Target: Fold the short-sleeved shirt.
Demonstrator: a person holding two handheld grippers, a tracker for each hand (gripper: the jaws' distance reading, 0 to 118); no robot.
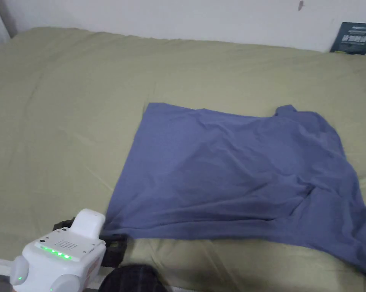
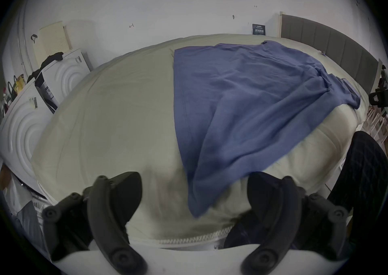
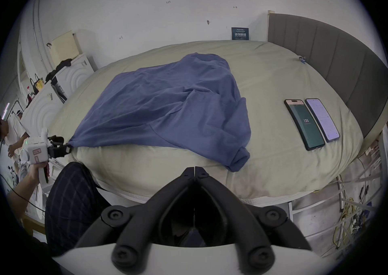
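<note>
Left gripper (image 2: 194,199) with jaws wide apart, empty, the near hem corner of the blue shirt (image 2: 241,99) hanging down between them, untouched as far as the left gripper view shows. Right gripper (image 3: 194,171) with jaws pressed together on nothing, just short of the drooping sleeve end. Beyond both, shirt spread loosely over the bed (image 1: 64,114), rumpled, one side spilling over the near mattress edge. No clean fold visible yet; probably still at the spreading stage, with smoothing, sleeves and every fold left. Off to the right gripper's far side, two phones (image 3: 310,124) well apart from the cloth.
</note>
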